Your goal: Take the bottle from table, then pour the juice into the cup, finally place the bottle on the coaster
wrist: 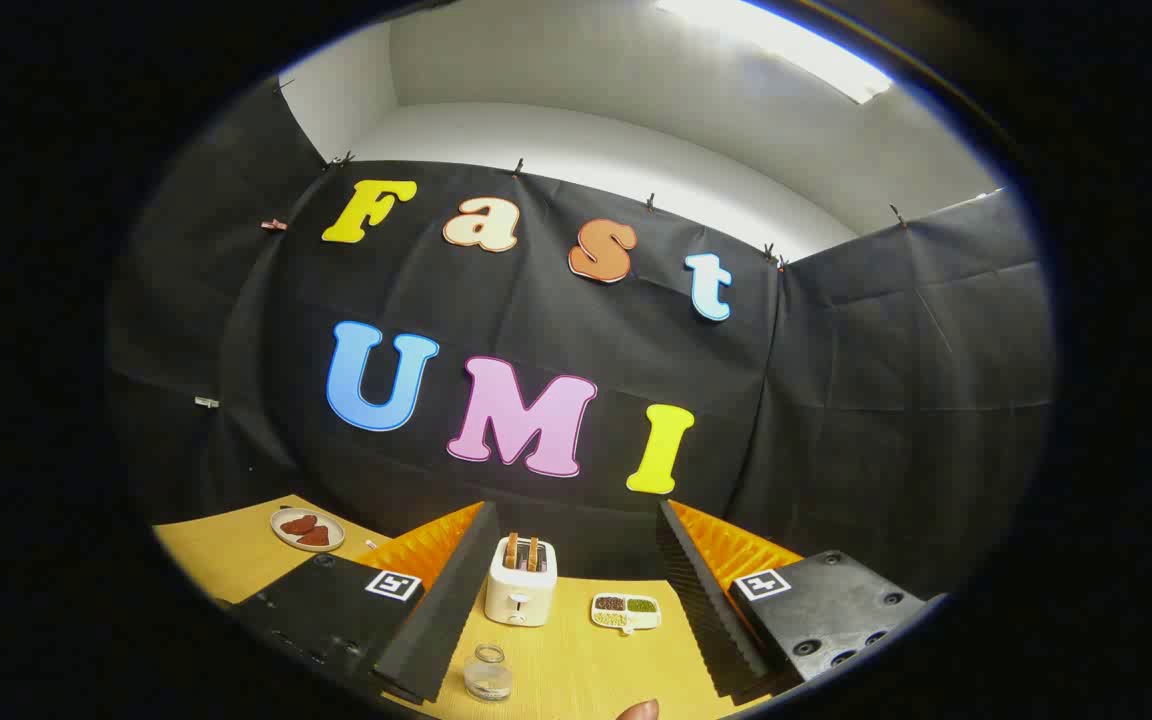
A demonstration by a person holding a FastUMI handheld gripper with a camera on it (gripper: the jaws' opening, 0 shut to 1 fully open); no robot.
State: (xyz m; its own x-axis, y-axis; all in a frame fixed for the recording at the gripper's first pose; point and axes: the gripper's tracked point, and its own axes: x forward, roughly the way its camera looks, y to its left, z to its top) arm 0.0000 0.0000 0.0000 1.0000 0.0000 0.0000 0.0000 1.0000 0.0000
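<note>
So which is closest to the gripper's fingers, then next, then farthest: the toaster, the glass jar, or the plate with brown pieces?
1. Glass jar: between the open fingers, nearest.
2. Toaster: beyond the jar, just past the fingertips.
3. Plate with brown pieces: farthest, off to the left by the booth wall.

tongs [576, 590] spread, toaster [521, 582] btwn, jar [487, 672] nearer

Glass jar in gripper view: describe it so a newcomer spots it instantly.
Start at the white toaster on the yellow table, between the open gripper fingers. Nearer the camera stands the jar, the scene's one clear glass item, small and round.
</note>
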